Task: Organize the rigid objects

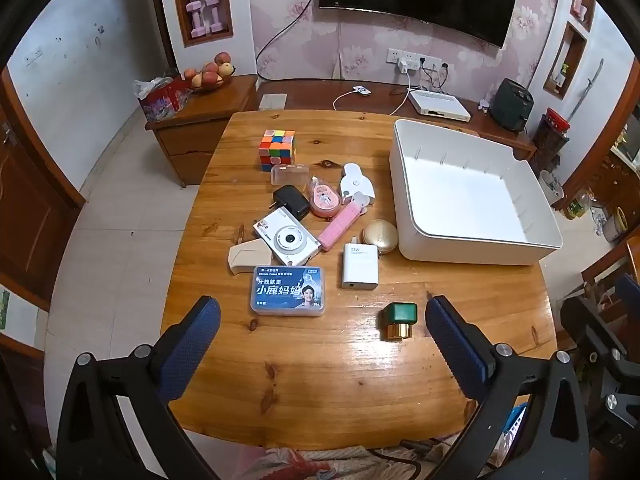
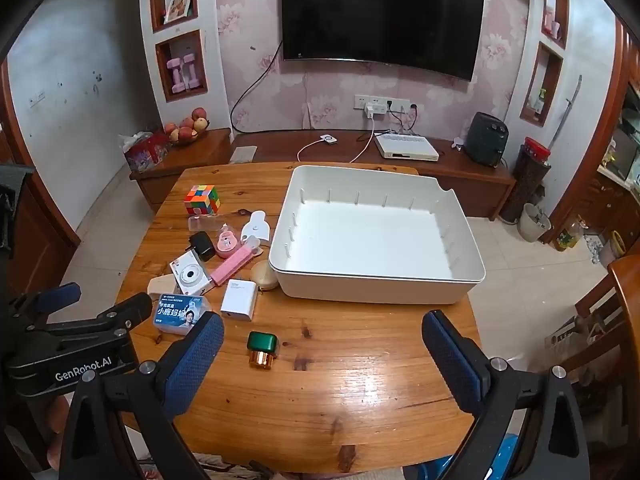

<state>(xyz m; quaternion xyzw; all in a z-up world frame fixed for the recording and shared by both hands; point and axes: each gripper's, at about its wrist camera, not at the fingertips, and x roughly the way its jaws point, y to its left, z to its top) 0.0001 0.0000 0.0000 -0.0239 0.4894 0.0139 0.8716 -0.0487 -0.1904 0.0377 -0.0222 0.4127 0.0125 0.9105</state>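
I hold both grippers wide apart above the wooden table [image 1: 320,380], left gripper [image 1: 322,330] and right gripper [image 2: 323,346] gripping nothing. The Rubik's cube [image 1: 277,150], white camera [image 1: 287,241], dental floss box [image 1: 287,290], white charger [image 1: 359,266] and what looks like a green-capped bottle [image 1: 398,320] lie left of the empty white bin [image 2: 376,236].

White bin [image 2: 376,280]; multicoloured cube [image 1: 277,149]; pink case [image 1: 340,226].

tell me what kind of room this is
Most likely a home living room: a wall-mounted television above a low wooden cabinet, a bowl of fruit, and a round wooden table.
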